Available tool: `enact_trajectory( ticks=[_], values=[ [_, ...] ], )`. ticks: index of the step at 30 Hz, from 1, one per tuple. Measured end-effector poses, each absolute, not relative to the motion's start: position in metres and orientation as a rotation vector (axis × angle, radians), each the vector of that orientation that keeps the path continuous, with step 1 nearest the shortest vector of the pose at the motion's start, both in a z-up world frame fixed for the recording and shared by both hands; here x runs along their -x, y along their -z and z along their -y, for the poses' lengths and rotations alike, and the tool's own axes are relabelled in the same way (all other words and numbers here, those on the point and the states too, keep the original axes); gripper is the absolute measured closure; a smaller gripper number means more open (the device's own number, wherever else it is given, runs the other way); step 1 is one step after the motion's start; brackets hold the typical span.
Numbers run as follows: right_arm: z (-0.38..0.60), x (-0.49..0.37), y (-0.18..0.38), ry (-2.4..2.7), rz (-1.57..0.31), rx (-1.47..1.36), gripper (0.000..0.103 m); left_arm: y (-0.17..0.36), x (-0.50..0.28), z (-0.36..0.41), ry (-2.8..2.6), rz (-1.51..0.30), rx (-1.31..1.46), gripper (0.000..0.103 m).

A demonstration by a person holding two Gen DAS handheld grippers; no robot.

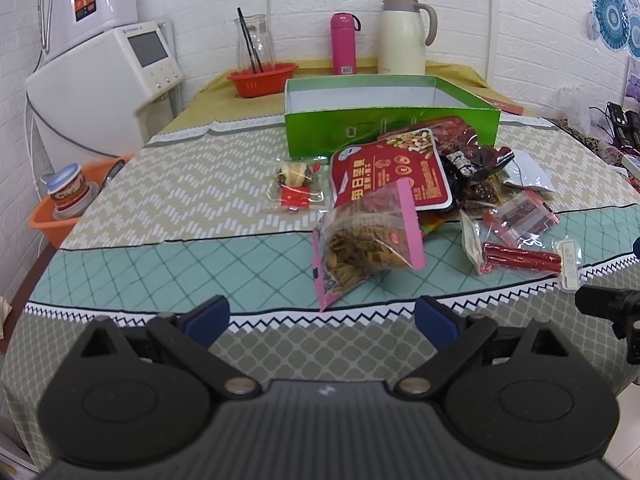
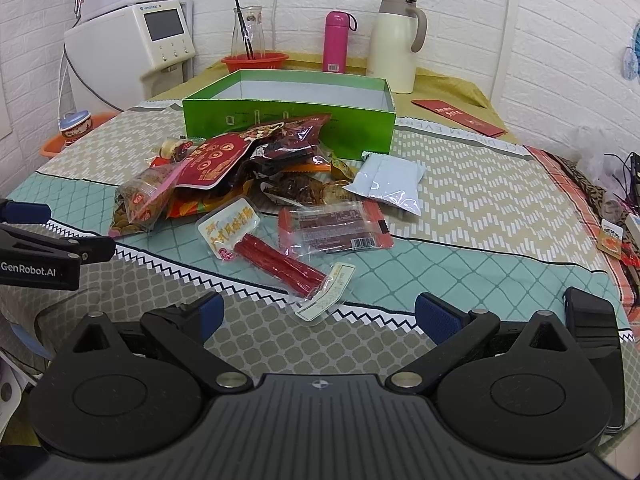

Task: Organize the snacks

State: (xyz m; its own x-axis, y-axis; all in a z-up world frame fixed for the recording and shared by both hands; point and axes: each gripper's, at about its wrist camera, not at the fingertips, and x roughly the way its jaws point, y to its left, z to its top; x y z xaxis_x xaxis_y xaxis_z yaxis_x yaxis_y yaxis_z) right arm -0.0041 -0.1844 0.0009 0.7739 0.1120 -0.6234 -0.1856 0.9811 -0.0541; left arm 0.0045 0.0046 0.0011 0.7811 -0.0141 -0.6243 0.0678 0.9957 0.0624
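A heap of snack packets lies mid-table before an open green box (image 1: 384, 128) (image 2: 288, 120) that looks empty. Nearest my left gripper (image 1: 322, 318) is a pink-edged bag of seeds (image 1: 368, 240) (image 2: 140, 204); behind it lies a red nut pouch (image 1: 390, 174) (image 2: 218, 160). My left gripper is open, hovering short of the seed bag. My right gripper (image 2: 318, 316) is open too, just short of a clear pack of red sausage sticks (image 2: 276, 262) (image 1: 520, 258). A pale blue pouch (image 2: 386, 180) and a clear red-ended packet (image 2: 332, 228) lie beyond it.
At the back stand a cream thermos jug (image 1: 404, 36), a pink bottle (image 1: 343, 44) and a red basket (image 1: 262, 78) holding a glass carafe. A white appliance (image 1: 104, 80) fills the left. An orange bowl (image 1: 60, 216) sits off the left table edge. A red envelope (image 2: 458, 116) lies back right.
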Motion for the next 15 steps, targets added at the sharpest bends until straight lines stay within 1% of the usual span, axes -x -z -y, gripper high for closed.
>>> enact_trajectory(
  ticks=[15],
  values=[
    [0.1837, 0.0025, 0.0016, -0.162, -0.671, 0.119, 0.000, 0.0007, -0.0042, -0.0035, 0.048, -0.673, -0.084, 0.008]
  ],
)
